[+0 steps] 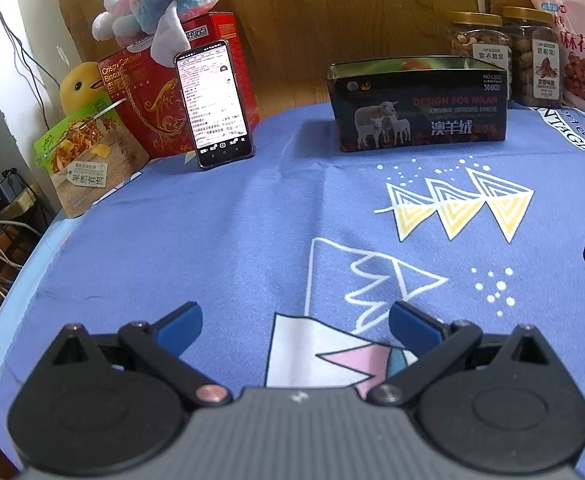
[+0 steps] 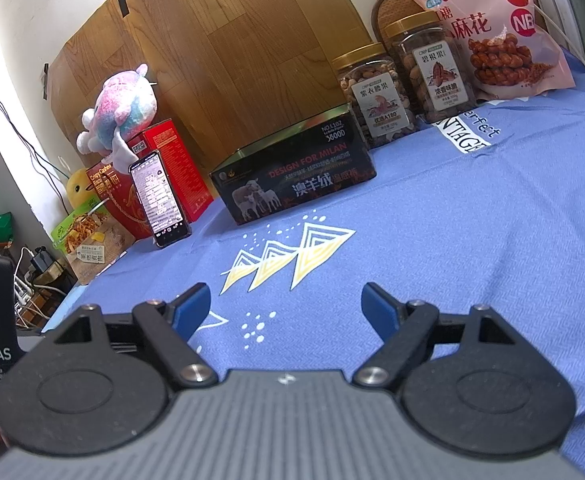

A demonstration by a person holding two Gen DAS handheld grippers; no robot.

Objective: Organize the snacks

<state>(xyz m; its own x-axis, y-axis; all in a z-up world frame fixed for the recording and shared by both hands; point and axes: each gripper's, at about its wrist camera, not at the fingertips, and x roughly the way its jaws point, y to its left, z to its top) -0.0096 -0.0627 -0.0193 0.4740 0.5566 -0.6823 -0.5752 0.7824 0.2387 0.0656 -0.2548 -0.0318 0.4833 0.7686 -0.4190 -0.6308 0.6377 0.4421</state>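
Here the left gripper [image 1: 295,322] hung low over the blue printed tablecloth [image 1: 252,240] with its blue-padded fingers [image 1: 180,326] spread wide and nothing between them, and the right gripper [image 2: 286,310] sat the same way, released and empty, above the cloth's yellow triangle print [image 2: 288,260]. Beyond both, toward the back of the table, stood a black rectangular tin box with sheep pictured on its side [image 1: 420,110], lidless; its inside could not be seen from either view. Just right of the tin stood two clear plastic jars with gold lids: the nearer jar [image 2: 376,100] was filled with pale nuts, and the second jar [image 2: 432,68] beside it held darker brown nuts. A pink bag of fried dough twists [image 2: 488,28] leaned upright just behind and right of the jars. At the far left a red cardboard biscuit box [image 1: 172,92] stood with a pink-and-blue plush toy [image 1: 164,4] lying on top and a smartphone with a lit screen [image 1: 214,104] propped against its front. A green-topped snack pouch [image 1: 88,156] stood at the table's left edge, just beside the red box, with a yellow plush duck [image 1: 78,86] behind it.
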